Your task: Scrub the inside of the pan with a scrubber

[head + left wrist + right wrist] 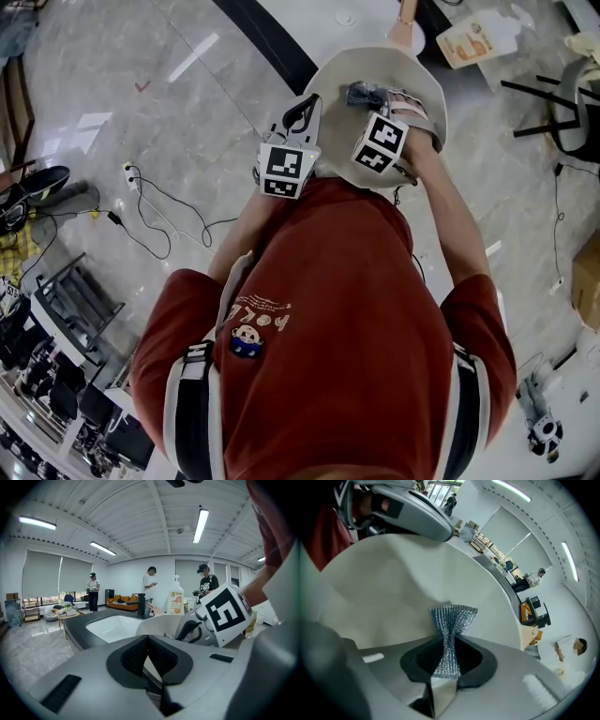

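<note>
Plainly, the move ahead turns on how the scrubber [452, 620] meets the pan [393, 583]. The right gripper [449, 641] is clenched on the steel-mesh scrubber at its waist. The scrubber's long axis runs out along the jaws, and its fanned end sits just beyond the fingertips. The pan's pale inside lies straight ahead of those tips and fills most of the right gripper view. The fan seems to touch that surface, though actual contact cannot be confirmed. The left gripper [147, 641] has its jaws drawn together on a thin pale edge, which I judge to be the pan's rim. In the head view it sits at the pan's left side, level with the right fingertips and near them. So the left side steadies the pan, and the right, already inside the bowl, is the one placed to scrub. The stroke should sweep across the surface ahead of the tips, pressing along the scrubber's axis.
</note>
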### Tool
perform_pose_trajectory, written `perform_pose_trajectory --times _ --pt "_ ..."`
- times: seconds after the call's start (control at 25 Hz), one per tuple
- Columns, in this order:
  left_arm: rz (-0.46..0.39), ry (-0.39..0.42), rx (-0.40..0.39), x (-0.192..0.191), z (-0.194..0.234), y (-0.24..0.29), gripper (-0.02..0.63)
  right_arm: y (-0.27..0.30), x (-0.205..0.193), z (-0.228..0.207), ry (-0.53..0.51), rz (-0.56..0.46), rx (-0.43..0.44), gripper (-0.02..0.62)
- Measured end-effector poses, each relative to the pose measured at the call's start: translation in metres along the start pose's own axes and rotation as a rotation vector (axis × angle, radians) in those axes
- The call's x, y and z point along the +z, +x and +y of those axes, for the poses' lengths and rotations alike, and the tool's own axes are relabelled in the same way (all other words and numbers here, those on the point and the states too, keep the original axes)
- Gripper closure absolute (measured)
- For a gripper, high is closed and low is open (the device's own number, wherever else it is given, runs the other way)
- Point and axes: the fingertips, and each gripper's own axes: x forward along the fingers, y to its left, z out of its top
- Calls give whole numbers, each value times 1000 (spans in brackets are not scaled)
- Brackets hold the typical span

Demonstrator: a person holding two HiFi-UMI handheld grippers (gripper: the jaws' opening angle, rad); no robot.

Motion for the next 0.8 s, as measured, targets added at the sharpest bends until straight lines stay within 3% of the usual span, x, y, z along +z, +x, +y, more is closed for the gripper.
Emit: perform_pose_trajectory --times 0.2,0.36,0.6,0.8 --pt "-22 9 19 9 2 -1 600 -14 -8 18 147 -22 86 509" --pt "-57 12 19 26 1 -5 600 -32 -6 18 316 -86 91 508" --pt "-95 1 27 55 -2 -8 600 -80 -2 -9 657 -260 36 505" --pt "-151 -13 18 86 -7 -14 600 -130 -13 -47 926 -449 -87 500"
